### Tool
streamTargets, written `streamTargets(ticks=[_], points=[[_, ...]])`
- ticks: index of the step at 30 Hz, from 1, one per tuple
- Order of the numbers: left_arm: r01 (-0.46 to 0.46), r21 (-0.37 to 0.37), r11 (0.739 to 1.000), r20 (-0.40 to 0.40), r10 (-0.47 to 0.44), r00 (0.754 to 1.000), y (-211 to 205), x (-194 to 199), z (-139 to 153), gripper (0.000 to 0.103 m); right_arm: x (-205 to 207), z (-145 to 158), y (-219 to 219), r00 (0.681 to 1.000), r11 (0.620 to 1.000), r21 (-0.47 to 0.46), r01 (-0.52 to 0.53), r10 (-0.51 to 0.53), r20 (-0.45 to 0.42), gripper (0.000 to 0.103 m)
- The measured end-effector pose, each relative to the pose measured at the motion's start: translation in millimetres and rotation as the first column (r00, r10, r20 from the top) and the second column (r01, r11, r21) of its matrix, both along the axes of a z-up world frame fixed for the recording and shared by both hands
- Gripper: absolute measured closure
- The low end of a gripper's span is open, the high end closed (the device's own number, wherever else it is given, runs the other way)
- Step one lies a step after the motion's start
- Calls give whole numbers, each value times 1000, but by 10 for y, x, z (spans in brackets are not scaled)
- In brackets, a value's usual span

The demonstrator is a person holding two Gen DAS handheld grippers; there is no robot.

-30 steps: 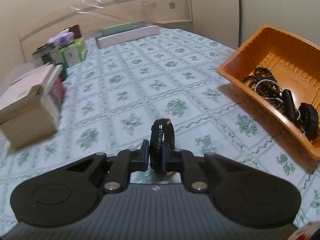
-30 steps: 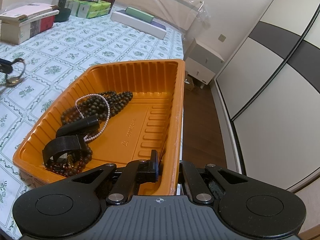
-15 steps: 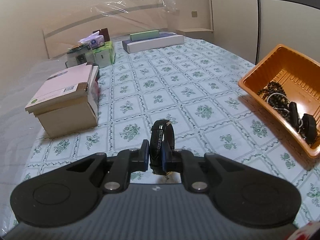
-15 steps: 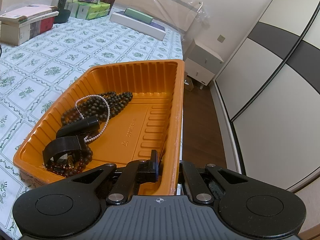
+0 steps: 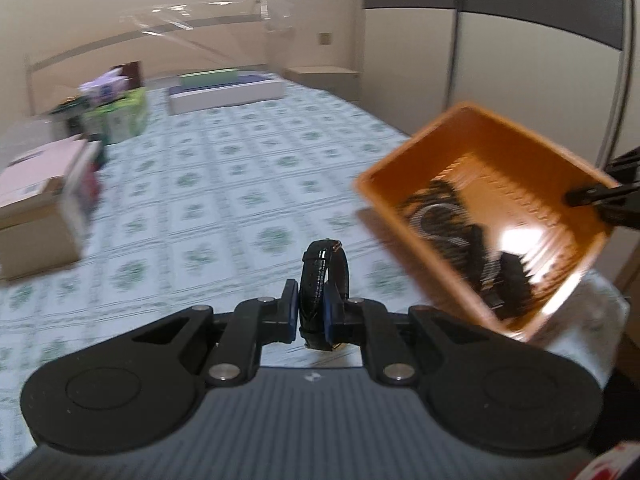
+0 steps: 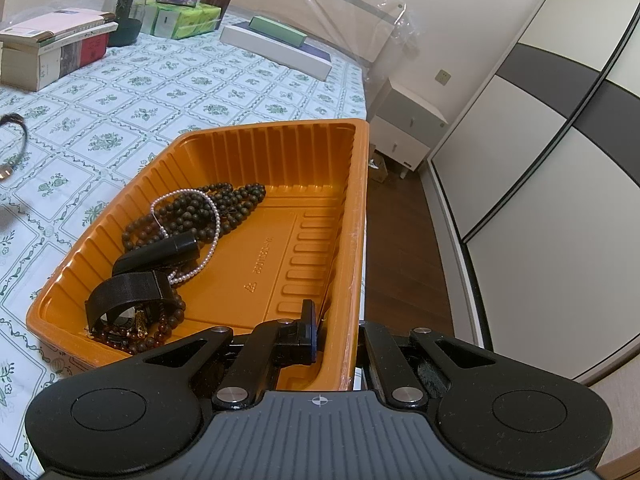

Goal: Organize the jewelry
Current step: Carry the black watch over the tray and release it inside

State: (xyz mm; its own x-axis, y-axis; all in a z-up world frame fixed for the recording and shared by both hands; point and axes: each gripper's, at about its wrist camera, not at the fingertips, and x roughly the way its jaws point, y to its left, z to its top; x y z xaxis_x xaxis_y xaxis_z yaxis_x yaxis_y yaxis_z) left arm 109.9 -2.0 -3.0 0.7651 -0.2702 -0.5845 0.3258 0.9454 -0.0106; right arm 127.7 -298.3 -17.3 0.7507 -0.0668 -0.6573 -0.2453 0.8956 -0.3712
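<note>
Two views show your work, and the left wrist camera comes first. Your left gripper (image 5: 311, 316) is nearly closed, its pads pressing on a black leather watch strap (image 5: 323, 280) curled into a loop. The loop stands on edge between the fingers, its flat band faces turned sideways toward the pads and its long axis running forward and up, away from the camera. It hangs above the green-patterned bedspread (image 5: 224, 184), touching nothing else. Ahead and to your right sits the orange tray (image 5: 400, 216), tilted and blurred, with dark jewelry in it. The tip of your right gripper (image 5: 576, 199) shows at the tray's far right wall.

From the right wrist camera, your right gripper (image 6: 336, 334) is clamped shut on the tray's near right wall (image 6: 358, 240), one finger inside the tray and the other outside. The tray's long axis runs away from you toward the headboard. Inside, toward the left end, lie dark bead strands (image 6: 200, 212), a pearl strand (image 6: 214, 216) looped over them, a black tube-like piece (image 6: 160, 250) and a black mesh band (image 6: 128, 288). At the far left edge of this view, the strap (image 6: 20, 140) in your left gripper is just visible above the bedspread. Books (image 6: 56, 48) and green boxes (image 6: 184, 20) sit well apart, near the headboard.
</note>
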Motion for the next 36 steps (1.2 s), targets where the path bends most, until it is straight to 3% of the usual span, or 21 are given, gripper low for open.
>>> streamTargets(ticks=[7, 15, 36], points=[[126, -43, 991, 20, -125, 992, -569, 11, 108, 92, -3, -4, -14, 1000, 1000, 4, 0, 0, -2, 99], [206, -47, 977, 35, -205, 978, -959, 69, 176, 92, 4, -13, -25, 1000, 1000, 10, 1, -1, -4, 99], [251, -59, 966, 22, -250, 968, -1165, 175, 176, 92, 13, -21, -19, 1000, 1000, 18, 2, -1, -7, 99]])
